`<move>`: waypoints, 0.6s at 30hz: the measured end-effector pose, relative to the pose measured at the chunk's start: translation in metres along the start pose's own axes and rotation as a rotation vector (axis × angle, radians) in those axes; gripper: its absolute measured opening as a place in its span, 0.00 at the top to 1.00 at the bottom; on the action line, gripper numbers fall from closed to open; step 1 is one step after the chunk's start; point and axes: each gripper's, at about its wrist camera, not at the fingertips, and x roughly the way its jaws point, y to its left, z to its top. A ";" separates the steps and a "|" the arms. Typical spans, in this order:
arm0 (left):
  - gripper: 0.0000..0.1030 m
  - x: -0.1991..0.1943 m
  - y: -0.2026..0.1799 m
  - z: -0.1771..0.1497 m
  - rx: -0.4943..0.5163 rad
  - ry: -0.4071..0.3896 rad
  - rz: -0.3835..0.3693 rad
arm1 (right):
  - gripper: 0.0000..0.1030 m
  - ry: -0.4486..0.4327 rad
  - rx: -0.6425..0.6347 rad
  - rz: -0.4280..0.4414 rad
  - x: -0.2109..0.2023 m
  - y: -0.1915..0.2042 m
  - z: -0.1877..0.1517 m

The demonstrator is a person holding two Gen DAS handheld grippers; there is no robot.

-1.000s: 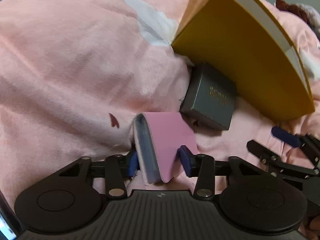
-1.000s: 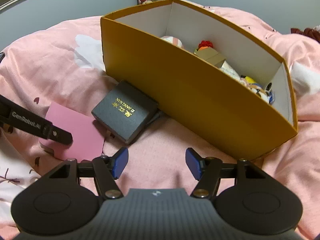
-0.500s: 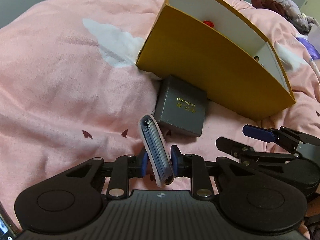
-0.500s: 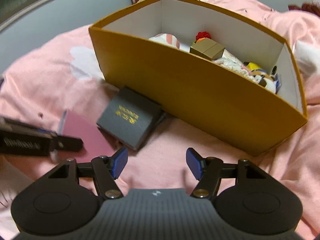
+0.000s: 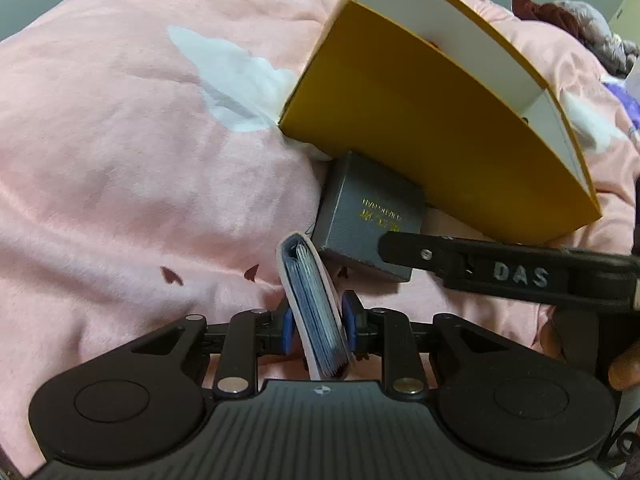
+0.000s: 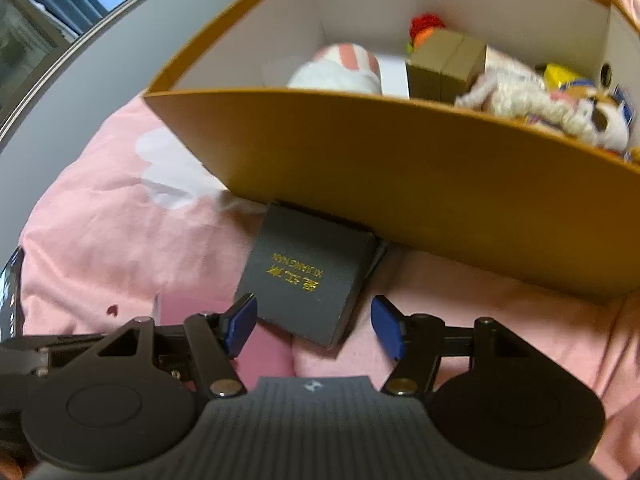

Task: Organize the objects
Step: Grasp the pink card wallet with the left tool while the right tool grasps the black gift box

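While the pink fleece blanket with white patches and small dark red hearts [image 5: 132, 168] spreads over the whole bed, the large mustard-yellow cardboard box with a white inside [image 6: 400, 184] stands open on it and takes up the far part of both views. Inside the box lie a white and pink plush toy [image 6: 340, 70], a small brown cardboard carton [image 6: 444, 66], a fluffy cream plush animal [image 6: 532, 100] and something red and orange [image 6: 426, 28] behind the carton.

Against the box's near wall, touching its base, lies the flat dark grey square gift box with gold lettering [image 6: 308, 276], resting on the blanket. The right gripper [image 6: 314, 326] hovers just in front of it with its jaws released and wide; the gift box's near corner reaches in between the two blue pads [image 6: 386, 330], yet neither pad presses on it. In the left wrist view one black finger of that gripper crosses over the gift box's near right corner [image 5: 370, 216].

The left gripper [image 5: 318, 326] has its jaws clenched on the pink-covered card wallet with blue sleeves inside [image 5: 314, 300]. The wallet stands on edge between the pads, tilted a little to the left, its spine end rising toward the gift box and stopping just short of it. A fingertip of the person [image 5: 624, 372] shows at the right edge of that view.
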 end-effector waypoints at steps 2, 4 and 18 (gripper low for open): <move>0.72 0.005 -0.003 0.002 0.011 0.008 0.012 | 0.36 0.025 0.025 -0.006 0.009 -0.004 0.003; 0.72 0.009 -0.004 0.003 0.008 0.014 0.014 | 0.35 0.045 0.052 0.001 0.018 -0.009 0.005; 0.72 0.021 -0.001 0.006 -0.004 0.040 -0.006 | 0.39 0.072 0.154 0.129 0.053 -0.019 0.011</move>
